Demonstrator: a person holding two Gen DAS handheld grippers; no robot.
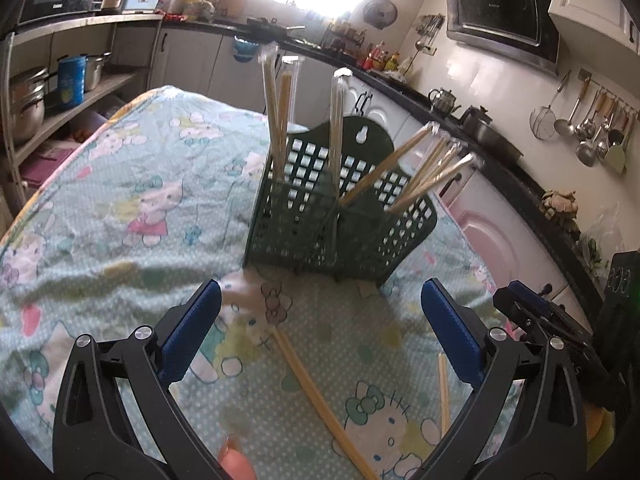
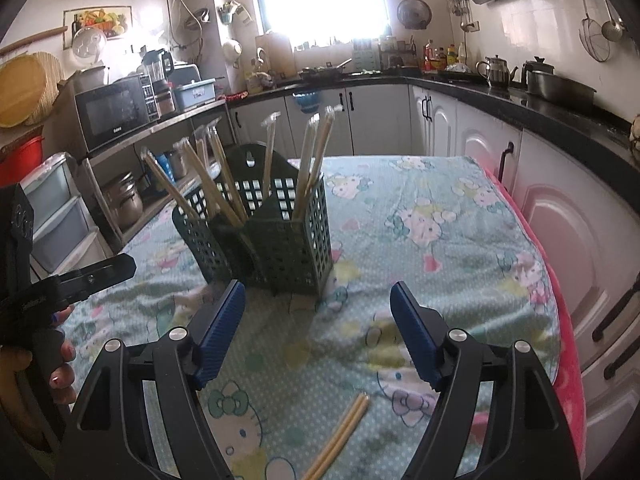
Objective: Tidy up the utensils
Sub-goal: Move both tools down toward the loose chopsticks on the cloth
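A dark green perforated utensil holder (image 1: 340, 232) (image 2: 288, 248) stands on the cartoon-print tablecloth (image 1: 120, 200). Several wrapped chopstick pairs (image 1: 276, 120) (image 2: 224, 184) stick up from its compartments. My left gripper (image 1: 320, 296) is open just in front of the holder, nothing between its blue pads. A loose chopstick pair (image 1: 316, 392) lies on the cloth below it, and another loose stick (image 1: 443, 388) lies beside the right finger. My right gripper (image 2: 318, 292) is open too, empty, with a loose chopstick pair (image 2: 344, 436) on the cloth beneath it.
The other gripper's body shows at each view's edge (image 1: 540, 320) (image 2: 80, 280), with a hand (image 2: 60, 360) on it. White cabinets under a black counter (image 2: 560, 120) run along the right. A shelf with pots (image 1: 28, 108) and a microwave (image 2: 116, 114) stand to the left.
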